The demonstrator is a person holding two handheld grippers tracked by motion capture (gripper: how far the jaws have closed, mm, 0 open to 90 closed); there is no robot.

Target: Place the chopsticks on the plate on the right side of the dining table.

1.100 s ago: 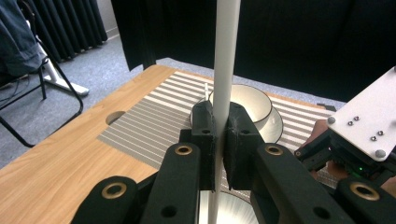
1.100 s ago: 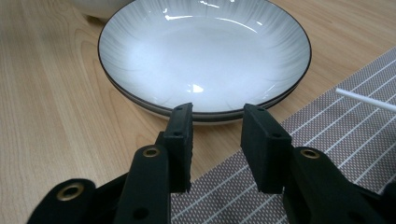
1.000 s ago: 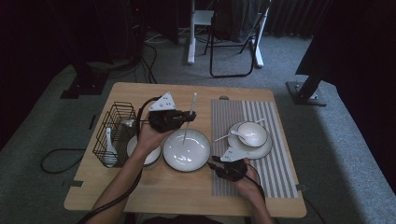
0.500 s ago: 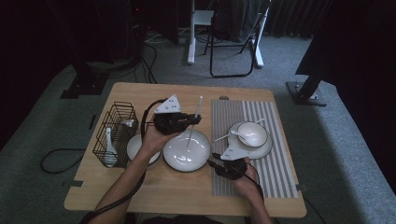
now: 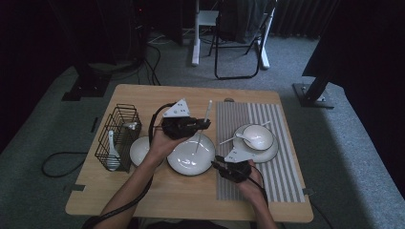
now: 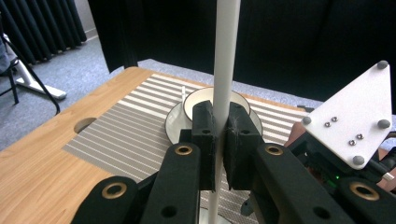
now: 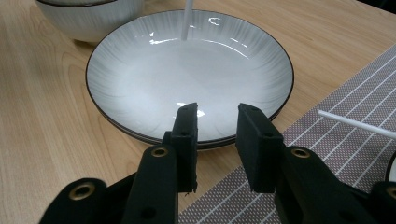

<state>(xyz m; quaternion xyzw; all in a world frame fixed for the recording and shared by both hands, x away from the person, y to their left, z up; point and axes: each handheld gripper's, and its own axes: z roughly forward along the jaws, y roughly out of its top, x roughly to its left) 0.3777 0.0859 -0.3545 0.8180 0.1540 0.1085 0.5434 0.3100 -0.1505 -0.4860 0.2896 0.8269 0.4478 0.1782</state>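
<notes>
My left gripper [image 5: 204,124] hovers over the far rim of the white plate [image 5: 191,155], shut on a white chopstick [image 5: 207,114] that stands nearly upright. In the left gripper view the jaws [image 6: 219,126] clamp the chopstick [image 6: 224,70] mid-length. The chopstick's lower tip [image 7: 188,18] hangs just above the plate [image 7: 187,70]. My right gripper [image 5: 216,162] rests low at the plate's right edge, open with nothing between its fingers [image 7: 215,116]. A second white chopstick [image 7: 355,125] lies on the striped placemat [image 5: 267,167].
A black wire basket [image 5: 117,138] with a white spoon stands at the left. A small bowl [image 5: 138,150] sits beside the plate. On the placemat a bowl [image 5: 258,137] holding a spoon rests on a saucer. A round hole [image 6: 84,124] lies near the table's far edge.
The left gripper has carried the upright chopstick a little to the right, over the plate's far side. The right gripper has stayed in place.
</notes>
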